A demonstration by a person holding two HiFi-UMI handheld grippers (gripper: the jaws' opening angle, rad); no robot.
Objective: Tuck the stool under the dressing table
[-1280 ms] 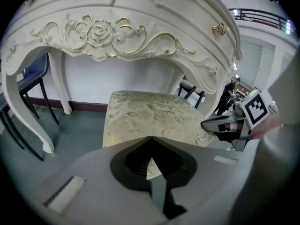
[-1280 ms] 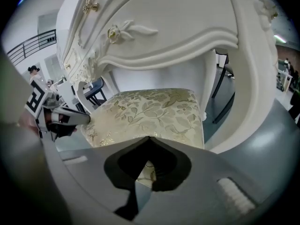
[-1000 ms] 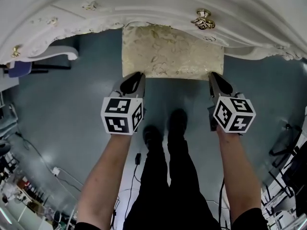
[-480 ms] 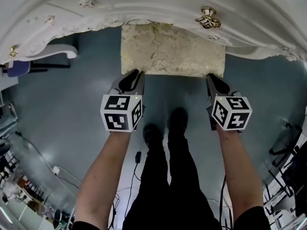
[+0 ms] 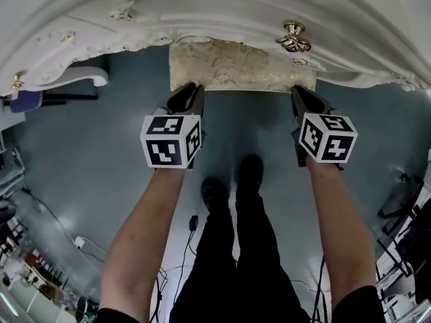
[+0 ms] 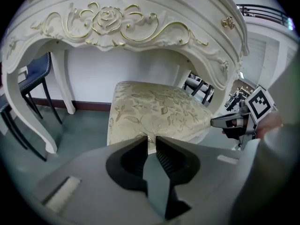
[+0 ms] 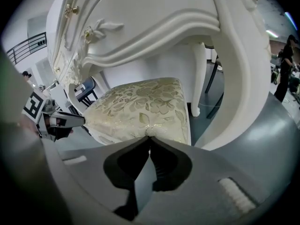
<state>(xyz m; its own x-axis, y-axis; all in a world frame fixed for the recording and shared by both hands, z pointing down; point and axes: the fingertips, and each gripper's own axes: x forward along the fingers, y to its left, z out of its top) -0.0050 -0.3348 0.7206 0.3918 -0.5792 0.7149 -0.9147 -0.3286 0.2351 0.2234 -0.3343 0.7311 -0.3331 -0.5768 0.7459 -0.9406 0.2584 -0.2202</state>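
Stool (image 5: 236,66) sits mostly under the dressing table (image 5: 202,19), only its front edge poking out, left gripper (image 5: 192,90) nipped onto one cushion corner and right gripper (image 5: 298,95) clenched shut against the other, presumably to push it in straight.

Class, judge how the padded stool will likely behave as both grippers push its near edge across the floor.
The stool looks softly padded, so it may dent under the left gripper and right gripper. On the smooth floor it probably slides rather than rolls. Pushed high, at seat level, it might tip forward or skew if one side leads.
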